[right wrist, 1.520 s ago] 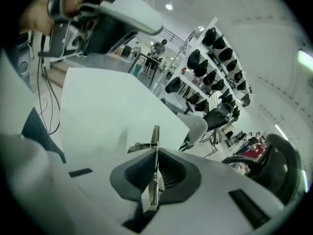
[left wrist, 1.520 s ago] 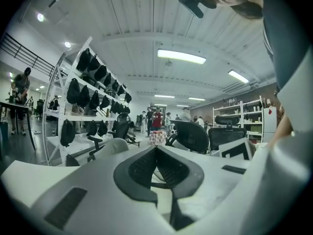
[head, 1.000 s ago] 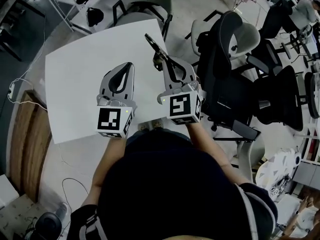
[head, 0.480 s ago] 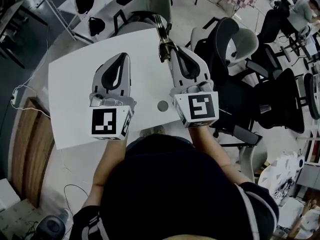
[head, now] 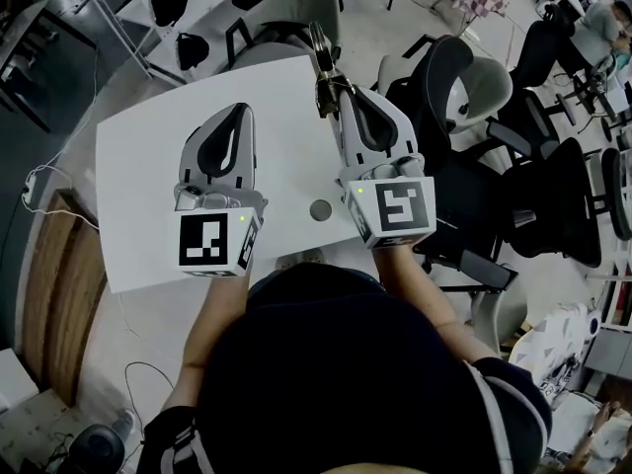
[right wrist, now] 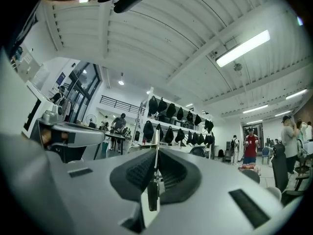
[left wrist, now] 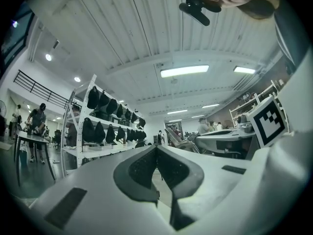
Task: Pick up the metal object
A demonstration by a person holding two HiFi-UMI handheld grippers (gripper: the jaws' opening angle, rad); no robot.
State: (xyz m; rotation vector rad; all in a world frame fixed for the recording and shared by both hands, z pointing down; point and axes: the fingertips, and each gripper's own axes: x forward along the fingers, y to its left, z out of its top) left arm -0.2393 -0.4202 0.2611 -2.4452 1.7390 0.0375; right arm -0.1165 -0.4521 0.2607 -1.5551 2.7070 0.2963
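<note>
The metal object is a thin, flat, elongated piece. My right gripper is shut on its lower end, and it sticks out past the jaw tips, lifted above the far right corner of the white table. In the right gripper view the metal object shows edge-on between the closed pads, and the right gripper points out level into the room. My left gripper hovers over the middle of the table, shut and holding nothing. In its own view the left gripper has its tips touching.
A small grey round disc lies on the table between the two grippers, near the front edge. A grey office chair stands behind the table and black office chairs crowd its right side. Racks with hanging bags and people stand farther off.
My right gripper has risen and moved farther out with the metal object, now past the table's far edge. The round disc has come into view. The left gripper has shifted only slightly.
</note>
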